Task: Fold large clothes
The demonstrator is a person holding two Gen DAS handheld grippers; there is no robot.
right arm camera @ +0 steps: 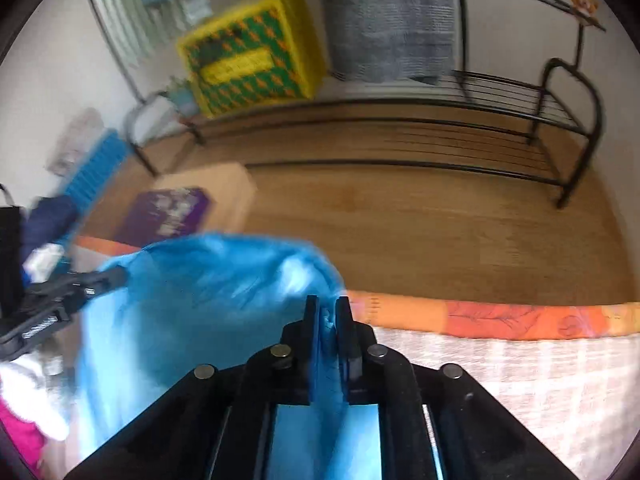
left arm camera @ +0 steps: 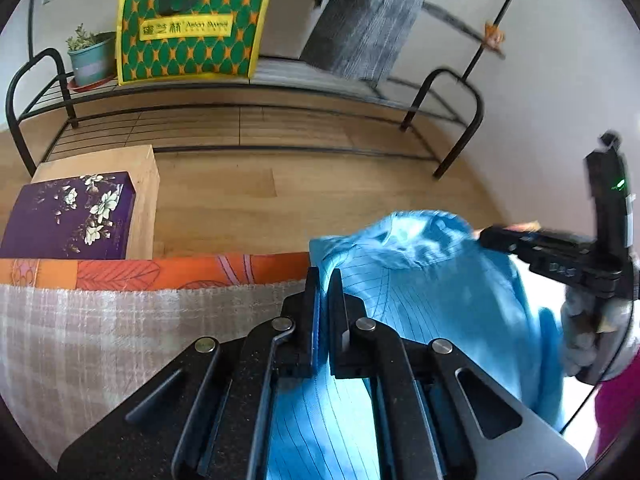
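Blue garment (left arm camera: 432,280): held aloft between both grippers, above the checked bed cover (left arm camera: 100,328). Left gripper (left arm camera: 324,280): pinching one fabric edge. Right gripper (right arm camera: 327,312): clamped on the opposite edge.

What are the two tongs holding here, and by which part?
Both hold the blue garment: the left tongs and right tongs each pinch its upper edge, lifted above the bed.
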